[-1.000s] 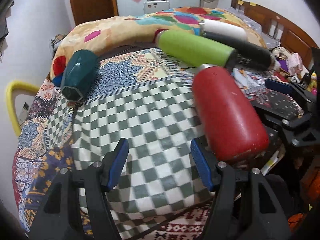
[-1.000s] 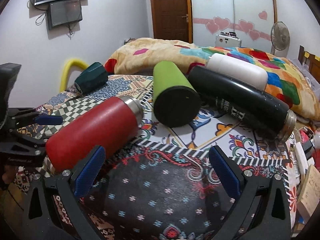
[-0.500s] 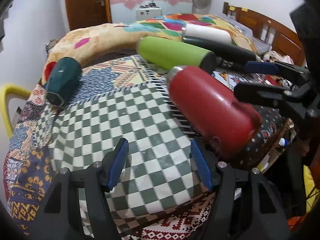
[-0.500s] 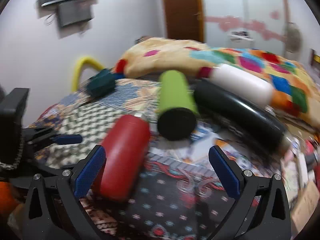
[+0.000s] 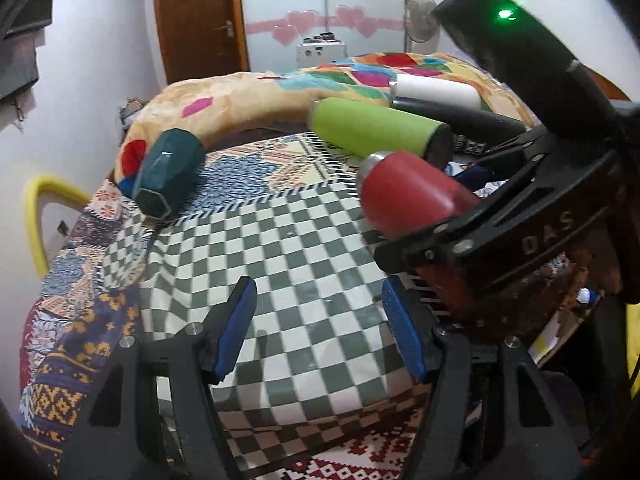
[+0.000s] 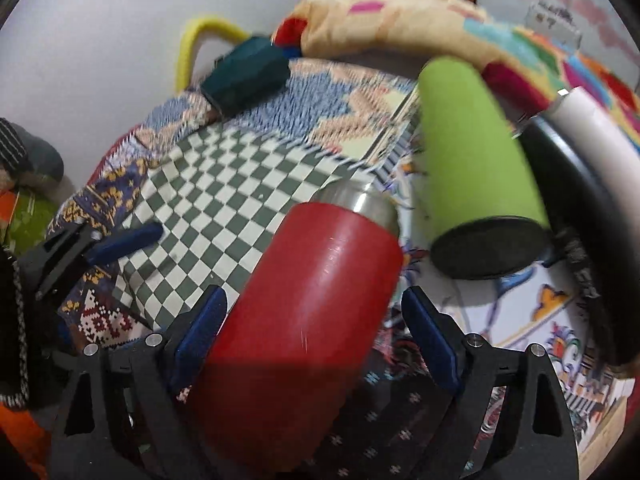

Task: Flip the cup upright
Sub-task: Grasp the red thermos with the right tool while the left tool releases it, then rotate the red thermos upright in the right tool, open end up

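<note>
The grey-and-white checked patch of the bedspread (image 5: 280, 264) lies bare, open to approach. The lime-green cylindrical bottle (image 6: 472, 148) crowds the red metal bottle (image 6: 304, 320) on its right; the dark-teal faceted cup (image 5: 168, 170) lies well apart at the far left.

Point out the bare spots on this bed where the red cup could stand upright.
Freest is the green-and-white checkered cloth, bordered by the faceted dark-teal cup, the left claw and the red metal cup. A smaller patch is the blue patterned patchwork beside the teal cup. Crowded: the far right, where the lime-green bottle, black bottle and white bottle lie packed together.
</note>
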`<action>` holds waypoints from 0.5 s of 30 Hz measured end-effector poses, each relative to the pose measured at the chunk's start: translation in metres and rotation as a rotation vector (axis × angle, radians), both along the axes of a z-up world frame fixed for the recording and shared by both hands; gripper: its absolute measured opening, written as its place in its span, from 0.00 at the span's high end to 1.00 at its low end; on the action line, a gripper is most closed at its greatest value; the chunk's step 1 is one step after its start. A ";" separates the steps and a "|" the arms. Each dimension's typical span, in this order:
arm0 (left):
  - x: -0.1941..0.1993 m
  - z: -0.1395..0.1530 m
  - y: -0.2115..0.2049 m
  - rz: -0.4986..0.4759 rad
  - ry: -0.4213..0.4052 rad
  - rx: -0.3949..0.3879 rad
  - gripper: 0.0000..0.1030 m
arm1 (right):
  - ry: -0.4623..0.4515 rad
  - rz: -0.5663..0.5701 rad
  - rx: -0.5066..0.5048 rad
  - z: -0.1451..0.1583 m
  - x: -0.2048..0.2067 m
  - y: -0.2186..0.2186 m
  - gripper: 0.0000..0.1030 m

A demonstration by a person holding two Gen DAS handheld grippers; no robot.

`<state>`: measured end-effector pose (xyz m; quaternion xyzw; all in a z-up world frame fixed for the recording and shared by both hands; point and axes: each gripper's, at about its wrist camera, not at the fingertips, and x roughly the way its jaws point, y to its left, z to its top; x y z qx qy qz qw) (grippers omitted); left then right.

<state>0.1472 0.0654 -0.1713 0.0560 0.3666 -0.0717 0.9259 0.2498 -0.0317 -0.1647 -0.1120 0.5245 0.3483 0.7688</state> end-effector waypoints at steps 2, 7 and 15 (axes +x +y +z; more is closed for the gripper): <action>-0.001 -0.001 0.004 0.007 0.001 0.001 0.37 | -0.003 0.009 -0.017 -0.001 0.001 0.004 0.26; -0.005 0.002 0.014 0.036 -0.004 -0.013 0.37 | 0.010 0.025 0.000 0.000 0.003 0.004 0.42; -0.009 0.014 0.017 0.067 -0.041 -0.028 0.37 | -0.079 0.004 0.065 0.021 -0.012 -0.018 0.43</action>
